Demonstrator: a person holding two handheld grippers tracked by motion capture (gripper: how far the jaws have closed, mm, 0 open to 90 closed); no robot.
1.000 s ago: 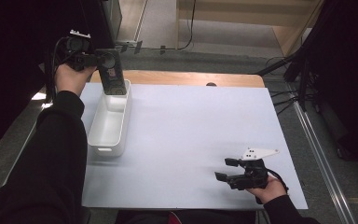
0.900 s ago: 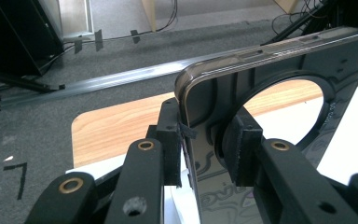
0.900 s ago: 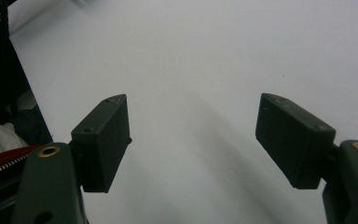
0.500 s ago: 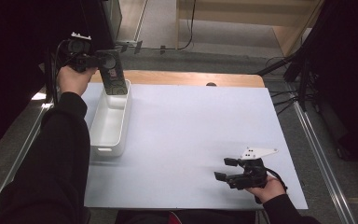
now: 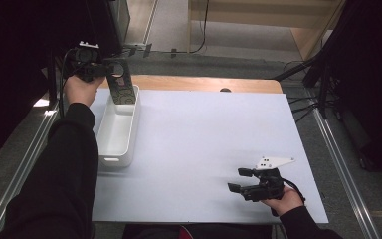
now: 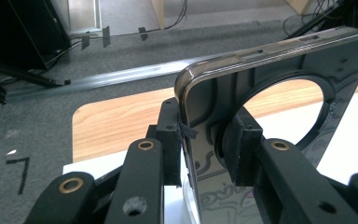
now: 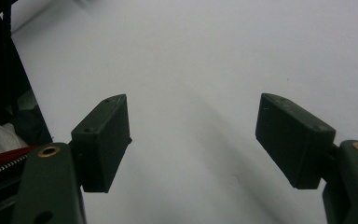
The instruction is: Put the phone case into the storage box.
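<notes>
Pinching a dark phone case (image 6: 242, 112), the left gripper (image 6: 205, 140) has its jaws pressed against the two faces of the case's flat wall, one pad on each side. In the left gripper view the case stands nearly upright, and its lower part is cut off by the bottom of the frame behind the jaws. A large round hole opens toward 2 o'clock from the pads; the pale swirls printed on the case are hard to read. In the high view the left gripper (image 5: 102, 71) sits at about 10 o'clock on the table, held by the left hand (image 5: 82, 89), and the case (image 5: 120, 88) hangs from it over the far end of a white tray (image 5: 117, 132). Whether the case's lower edge touches the tray or hangs just above it cannot be told. The tray lies along the left edge of the white mat (image 5: 204, 149), and the person's dark sleeve (image 5: 64, 174) hides part of its near side.

The right gripper (image 7: 193, 135) has its jaws spread wide with nothing between them, only bare mat below. In the high view it (image 5: 243, 180) rests at about 5 o'clock, near the mat's front edge, well apart from the tray, with the right hand (image 5: 281, 201) partly cut off at the bottom.
</notes>
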